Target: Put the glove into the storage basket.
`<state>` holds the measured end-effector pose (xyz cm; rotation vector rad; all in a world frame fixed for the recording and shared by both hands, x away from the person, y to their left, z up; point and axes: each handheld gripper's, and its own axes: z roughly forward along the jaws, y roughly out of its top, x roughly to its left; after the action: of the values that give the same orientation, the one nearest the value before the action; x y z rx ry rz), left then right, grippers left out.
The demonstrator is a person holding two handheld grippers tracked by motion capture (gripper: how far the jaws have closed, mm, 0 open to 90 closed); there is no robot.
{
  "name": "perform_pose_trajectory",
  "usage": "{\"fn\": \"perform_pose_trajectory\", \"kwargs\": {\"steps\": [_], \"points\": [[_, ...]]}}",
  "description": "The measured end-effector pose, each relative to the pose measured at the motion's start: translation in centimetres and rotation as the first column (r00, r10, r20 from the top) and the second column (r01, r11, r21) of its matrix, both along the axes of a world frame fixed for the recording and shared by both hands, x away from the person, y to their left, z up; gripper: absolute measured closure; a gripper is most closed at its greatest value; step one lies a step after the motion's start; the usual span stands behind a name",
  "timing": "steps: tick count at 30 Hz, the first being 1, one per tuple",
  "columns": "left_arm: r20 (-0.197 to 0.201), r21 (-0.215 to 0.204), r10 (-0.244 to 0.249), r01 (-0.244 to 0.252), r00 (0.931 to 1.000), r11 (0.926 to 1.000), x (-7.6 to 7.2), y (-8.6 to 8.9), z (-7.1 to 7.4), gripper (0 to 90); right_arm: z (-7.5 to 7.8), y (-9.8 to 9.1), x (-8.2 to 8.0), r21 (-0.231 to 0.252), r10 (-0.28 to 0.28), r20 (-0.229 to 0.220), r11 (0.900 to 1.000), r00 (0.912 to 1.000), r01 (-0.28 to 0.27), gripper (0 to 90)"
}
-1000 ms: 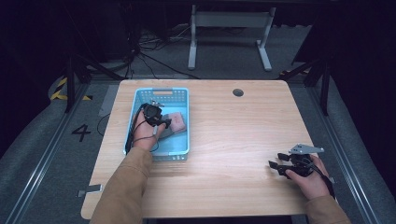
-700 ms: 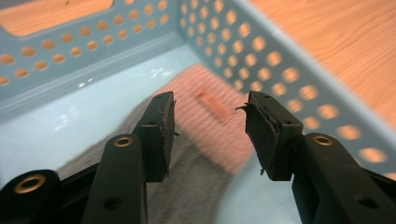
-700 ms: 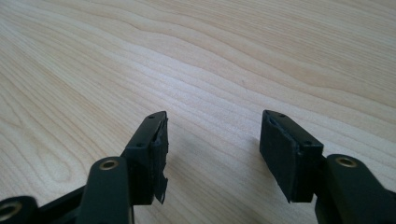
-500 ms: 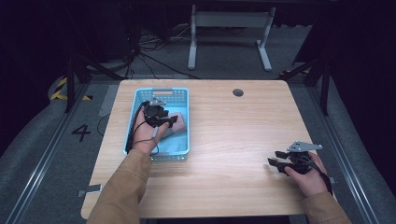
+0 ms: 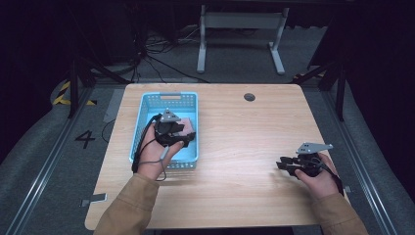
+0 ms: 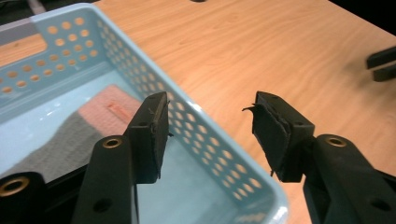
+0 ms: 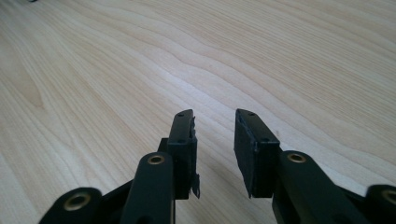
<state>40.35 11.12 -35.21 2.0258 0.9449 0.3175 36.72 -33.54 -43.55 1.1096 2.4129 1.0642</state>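
A light blue perforated basket stands on the left half of the wooden table. A folded pink cloth lies in it, and the left gripper view shows the pink cloth resting on something grey. My left gripper hovers above the basket's right wall. Its jaws have just been opening and nothing is between them. My right gripper sits low over bare wood near the table's right edge, pointing left. Its jaws have just been closing, with a narrow empty gap.
A round cable hole lies at the table's far side. The right gripper's tip appears far off in the left gripper view. Dark floor with cables and a metal stand lies beyond the table.
The left gripper has lifted off the pink cloth and drifted toward the basket's right wall, its jaws wider. The right gripper's jaws have narrowed and it rose slightly.
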Motion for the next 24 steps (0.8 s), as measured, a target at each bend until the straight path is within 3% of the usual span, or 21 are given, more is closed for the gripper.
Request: {"fn": "perform_pose_trajectory", "kwargs": {"steps": [4,9,16,20,24], "points": [[0.007,0.003,-0.055,0.055,0.9985,0.9985,-1.8,-0.9,0.1,44.5,0.1,0.2,0.2,0.007,0.008,-0.007,0.9999,0.9999,-0.008,70.1],[-0.007,0.017,-0.134,0.134,0.9910,0.9909,-3.5,-1.8,-0.4,43.4,0.1,0.3,0.1,0.022,0.015,-0.019,0.9997,0.9997,-0.014,69.5],[-0.008,0.021,-0.169,0.169,0.9856,0.9854,-4.9,-2.5,-1.6,39.1,-0.3,0.0,-0.1,0.024,0.009,-0.031,0.9997,0.9995,-0.008,68.0],[-0.013,0.028,-0.220,0.220,0.9754,0.9750,-5.4,-2.8,-3.0,38.3,-0.3,0.0,-0.3,0.024,0.014,-0.032,0.9996,0.9994,-0.013,67.2],[-0.028,0.047,-0.239,0.240,0.9706,0.9696,-5.9,-2.8,-4.3,38.9,-0.4,0.0,-0.4,0.029,0.016,-0.038,0.9995,0.9992,-0.014,66.4]]}}
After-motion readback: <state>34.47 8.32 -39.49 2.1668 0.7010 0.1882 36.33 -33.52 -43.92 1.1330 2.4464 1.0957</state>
